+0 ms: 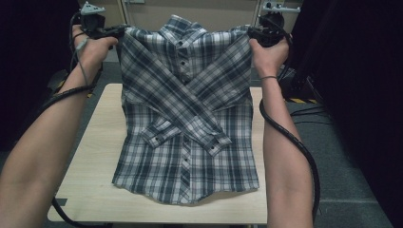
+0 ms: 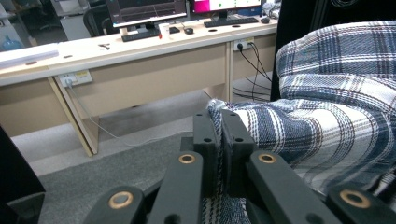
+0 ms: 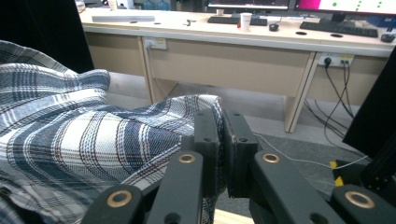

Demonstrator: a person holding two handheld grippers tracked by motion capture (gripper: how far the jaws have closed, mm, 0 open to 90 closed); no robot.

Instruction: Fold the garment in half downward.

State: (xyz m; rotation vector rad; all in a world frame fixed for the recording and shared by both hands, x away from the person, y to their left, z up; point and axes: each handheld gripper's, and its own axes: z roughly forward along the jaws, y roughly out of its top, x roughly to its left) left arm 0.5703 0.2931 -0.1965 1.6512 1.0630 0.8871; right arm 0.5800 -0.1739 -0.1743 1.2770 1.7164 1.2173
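A blue, white and grey plaid shirt (image 1: 185, 114) hangs by its shoulders, its lower half lying on the wooden table (image 1: 95, 185). Both sleeves are folded across the chest in an X. My left gripper (image 1: 114, 31) is shut on the shirt's left shoulder; in the left gripper view its jaws (image 2: 219, 135) pinch the plaid cloth (image 2: 327, 116). My right gripper (image 1: 254, 32) is shut on the other shoulder, and the right gripper view has the fabric (image 3: 93, 135) clamped between its jaws (image 3: 220, 135).
Dark curtains flank the table on both sides. A long desk (image 2: 140, 51) with monitors and keyboards stands beyond it, on grey carpet. Cables (image 1: 304, 111) lie on the floor at the right, near yellow-black tape.
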